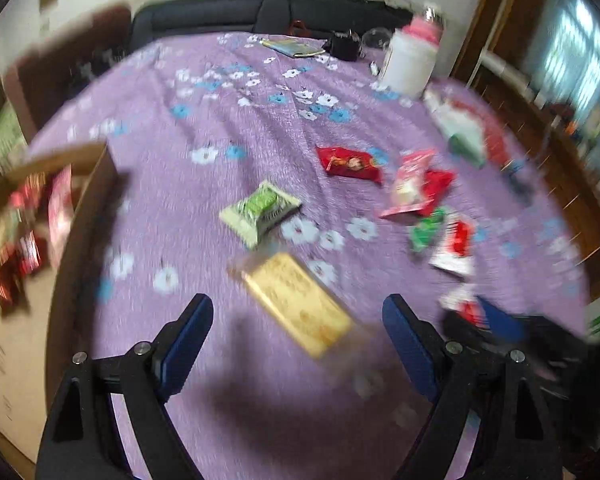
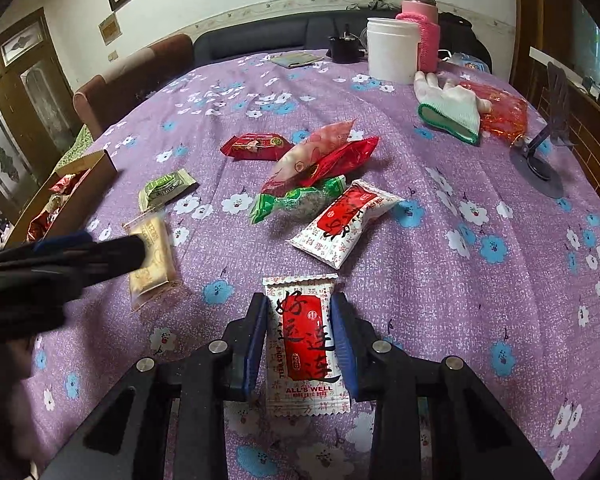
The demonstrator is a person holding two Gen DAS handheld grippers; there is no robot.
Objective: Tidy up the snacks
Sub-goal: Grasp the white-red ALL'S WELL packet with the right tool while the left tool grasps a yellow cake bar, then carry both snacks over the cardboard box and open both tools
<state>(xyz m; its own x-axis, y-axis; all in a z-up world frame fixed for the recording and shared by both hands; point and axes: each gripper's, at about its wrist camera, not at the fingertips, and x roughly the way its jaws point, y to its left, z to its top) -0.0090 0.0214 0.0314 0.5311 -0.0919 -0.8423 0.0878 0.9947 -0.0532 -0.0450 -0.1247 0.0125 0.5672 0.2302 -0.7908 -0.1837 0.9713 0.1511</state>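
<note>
Cardboard box (image 2: 66, 196) w/ a few snacks already in sits far left of both fingers. Right gripper (image 2: 299, 344) fingers pinch the red-white packet (image 2: 303, 344); left gripper (image 1: 298, 320) fingers wide, empty, over the gold packet (image 1: 300, 304). Approx. six more loose on the counter (image 2: 480, 300) ahead.

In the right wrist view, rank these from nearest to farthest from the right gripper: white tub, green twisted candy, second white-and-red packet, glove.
From the right gripper, shut on a white-and-red packet:
1. Second white-and-red packet, just ahead, slightly right.
2. Green twisted candy, behind it, centre of the pile.
3. Glove, far right.
4. White tub, at the back edge beside the pink bottle.
</note>
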